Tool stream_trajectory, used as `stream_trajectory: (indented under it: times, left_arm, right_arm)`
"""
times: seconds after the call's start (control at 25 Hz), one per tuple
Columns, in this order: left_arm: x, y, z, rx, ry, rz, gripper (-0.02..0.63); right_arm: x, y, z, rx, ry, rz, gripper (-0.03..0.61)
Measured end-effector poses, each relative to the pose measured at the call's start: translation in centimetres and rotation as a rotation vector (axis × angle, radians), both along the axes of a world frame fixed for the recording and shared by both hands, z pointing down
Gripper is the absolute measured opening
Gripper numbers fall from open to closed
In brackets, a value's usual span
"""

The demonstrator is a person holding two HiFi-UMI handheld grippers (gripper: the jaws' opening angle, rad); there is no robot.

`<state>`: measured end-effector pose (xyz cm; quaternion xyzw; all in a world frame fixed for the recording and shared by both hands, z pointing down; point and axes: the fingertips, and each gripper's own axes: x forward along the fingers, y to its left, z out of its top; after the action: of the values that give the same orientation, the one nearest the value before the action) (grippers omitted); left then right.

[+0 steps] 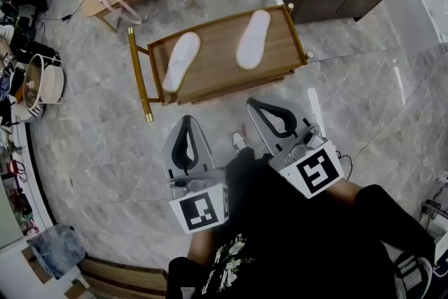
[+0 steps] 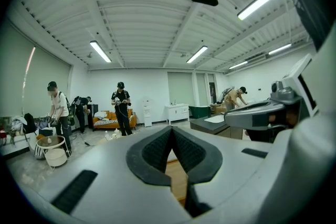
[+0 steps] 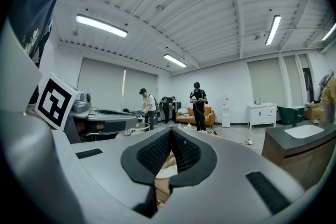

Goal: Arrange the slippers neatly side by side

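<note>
**Grippers empty, slippers splayed**

Head view: left gripper and right gripper hang short of the wooden cart, where the left slipper and right slipper lie apart, splayed. Left gripper view: jaws together, nothing held. Right gripper view: same. My worry: flat soles give little to pinch, so one slides off the edge

Wooden cart on marble floor — two white slippers apart

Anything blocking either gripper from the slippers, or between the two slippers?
Nothing visible. The left slipper and right slipper lie apart on the open cart top, only bare wood between them. The left gripper and right gripper hang short of its near edge, jaws shut and empty.
</note>
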<state>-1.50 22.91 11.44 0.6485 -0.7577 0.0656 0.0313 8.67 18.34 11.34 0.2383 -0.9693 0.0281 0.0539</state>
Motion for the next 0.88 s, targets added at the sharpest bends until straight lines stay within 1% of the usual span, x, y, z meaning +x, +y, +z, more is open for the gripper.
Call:
stream_trajectory:
  times: [0.2,0.48,0.76,0.88]
  left_arm:
    - [-1.3,-1.2,0.2,0.008,0.002,0.023,0.002]
    - [-2.8,-2.5,0.6,0.015,0.01,0.087,0.002]
    - [-4.9,-2.9,1.0,0.013,0.009,0.119,0.002]
    - [-5.0,-2.9,1.6,0.006,0.023,0.129,0.002]
  right_arm:
    - [-1.0,-0.9,0.3,0.007,0.008,0.025,-0.002]
    - [-2.9,-1.6,0.0,0.017,0.014,0.055,-0.002]
    - [-5.7,-1.9,0.1,0.025,-0.002,0.072,-0.002]
    - [-6.4,-1.5,-0.1,0.033,-0.007,0.072,-0.002]
